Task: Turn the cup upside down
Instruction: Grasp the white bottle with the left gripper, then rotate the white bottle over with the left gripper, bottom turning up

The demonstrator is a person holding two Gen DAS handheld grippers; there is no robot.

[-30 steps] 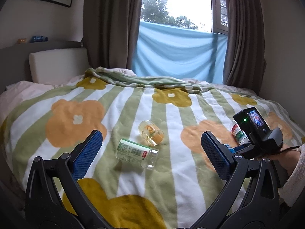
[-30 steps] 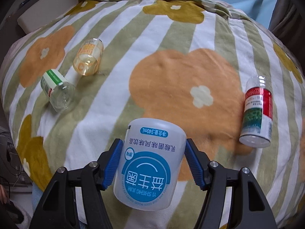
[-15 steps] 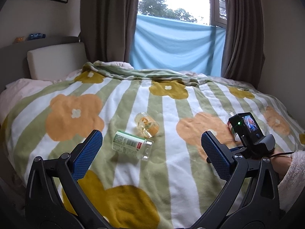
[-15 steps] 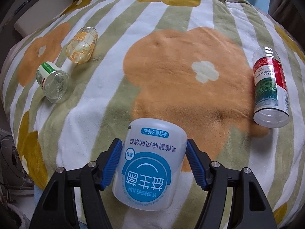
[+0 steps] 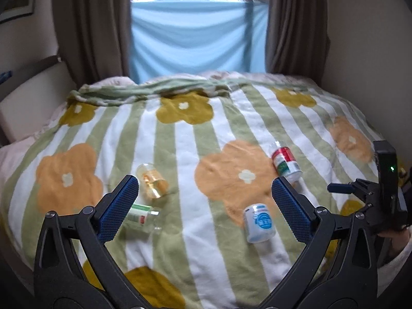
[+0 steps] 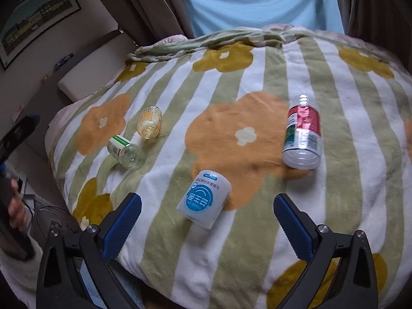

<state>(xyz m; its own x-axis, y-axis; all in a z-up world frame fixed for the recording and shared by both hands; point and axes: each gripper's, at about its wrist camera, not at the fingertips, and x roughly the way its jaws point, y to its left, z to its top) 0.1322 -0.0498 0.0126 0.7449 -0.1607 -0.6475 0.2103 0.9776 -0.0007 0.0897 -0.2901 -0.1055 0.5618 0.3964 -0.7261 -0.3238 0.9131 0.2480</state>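
Observation:
A white cup with a blue label rests on the striped flower blanket, its print reading upside down. It seems to stand with a slight lean. My right gripper is open just short of it, both blue pads clear of its sides. In the left wrist view the same cup sits low and right of centre, near the right fingertip of my open, empty left gripper. The right gripper's body shows at the right edge.
A red-and-green labelled bottle lies to the right. A yellowish cup and a clear green-labelled cup lie to the left. A hand holds the left gripper beyond the bed's left edge. Curtains and a window lie behind the bed.
My right gripper has opened, let go of the blue-labelled cup and drawn back from it. The cup now rests on the blanket. The left gripper has swung to the right.

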